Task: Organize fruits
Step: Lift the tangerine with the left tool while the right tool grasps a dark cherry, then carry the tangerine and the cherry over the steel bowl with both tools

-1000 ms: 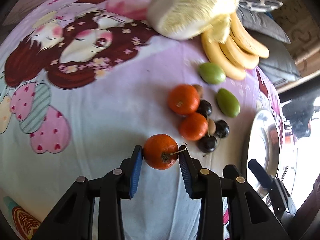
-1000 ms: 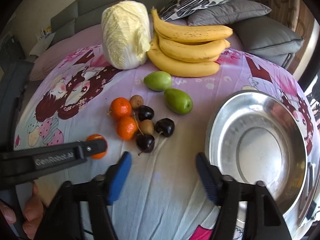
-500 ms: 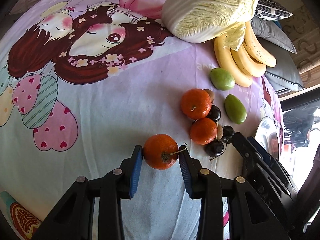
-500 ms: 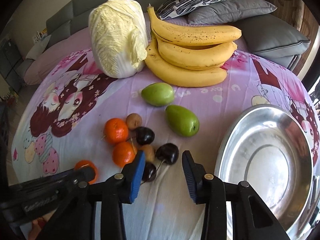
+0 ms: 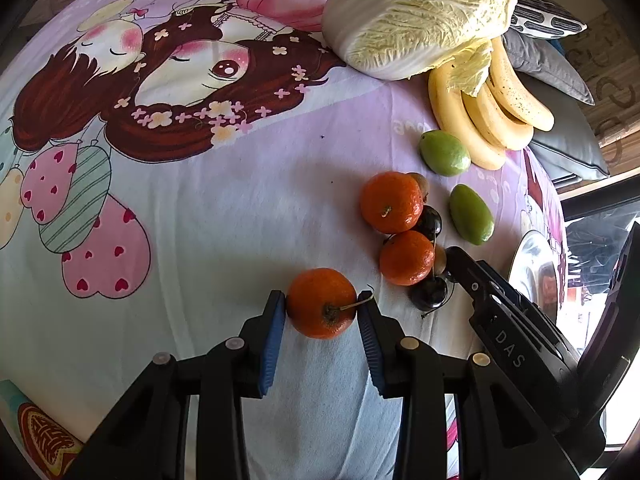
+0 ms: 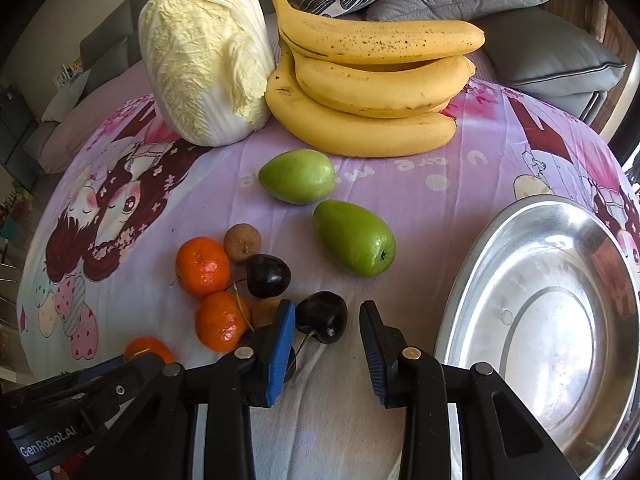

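My left gripper (image 5: pixel 322 308) is shut on an orange tangerine (image 5: pixel 321 303) with a stem, just above the cloth. My right gripper (image 6: pixel 327 320) is open around a dark cherry (image 6: pixel 325 316), which sits between its blue pads and nearer the left one. Two more tangerines (image 6: pixel 203 266) (image 6: pixel 221 321), a second cherry (image 6: pixel 267 276) and a brown longan (image 6: pixel 242 242) lie close by. Two green fruits (image 6: pixel 297 176) (image 6: pixel 354 237) lie further back. The steel bowl (image 6: pixel 480 264) sits empty at the right.
A napa cabbage (image 6: pixel 204 56) and a bunch of bananas (image 6: pixel 372 80) stand at the back of the cartoon-print cloth (image 5: pixel 200 208). Grey cushions (image 6: pixel 552 60) lie behind them. The right gripper's body (image 5: pixel 516 344) shows beside my left one.
My right gripper has moved forward to the fruit cluster and narrowed, its jaws now standing on either side of a dark cherry. My left gripper still holds its tangerine.
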`<move>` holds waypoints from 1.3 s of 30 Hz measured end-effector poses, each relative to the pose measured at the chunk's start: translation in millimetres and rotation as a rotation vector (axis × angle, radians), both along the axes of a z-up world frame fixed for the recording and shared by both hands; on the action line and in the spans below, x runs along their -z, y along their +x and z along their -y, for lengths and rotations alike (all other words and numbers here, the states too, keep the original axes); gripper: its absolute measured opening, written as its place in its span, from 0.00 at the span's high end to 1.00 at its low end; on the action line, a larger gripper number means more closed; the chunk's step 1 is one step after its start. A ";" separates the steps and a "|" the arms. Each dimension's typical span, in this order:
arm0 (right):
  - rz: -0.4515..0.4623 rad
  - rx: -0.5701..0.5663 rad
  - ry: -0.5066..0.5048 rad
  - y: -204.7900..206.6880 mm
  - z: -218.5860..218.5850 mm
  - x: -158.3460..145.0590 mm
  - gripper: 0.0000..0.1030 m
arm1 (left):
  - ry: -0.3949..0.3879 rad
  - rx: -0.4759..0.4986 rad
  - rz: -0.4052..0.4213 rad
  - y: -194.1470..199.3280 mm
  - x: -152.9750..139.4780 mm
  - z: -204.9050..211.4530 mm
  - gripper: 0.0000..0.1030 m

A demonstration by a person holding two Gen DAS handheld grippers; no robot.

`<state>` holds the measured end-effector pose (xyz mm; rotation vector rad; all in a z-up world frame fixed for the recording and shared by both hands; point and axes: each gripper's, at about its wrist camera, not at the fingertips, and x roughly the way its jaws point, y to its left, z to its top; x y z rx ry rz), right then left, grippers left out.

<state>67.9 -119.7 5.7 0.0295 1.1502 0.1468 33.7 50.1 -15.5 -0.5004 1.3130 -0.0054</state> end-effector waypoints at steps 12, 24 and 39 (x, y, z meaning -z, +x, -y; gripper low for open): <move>-0.016 0.013 0.051 2.2 4.6 2.3 0.71 | 0.003 0.007 -0.002 0.3 0.9 1.9 0.63; -0.001 0.014 0.069 -2.3 5.8 -5.3 0.73 | 0.009 0.009 -0.003 -0.3 1.7 3.4 0.63; 0.040 0.014 0.105 -11.6 12.9 -23.6 0.73 | 0.030 0.032 0.005 3.3 -1.9 9.8 0.63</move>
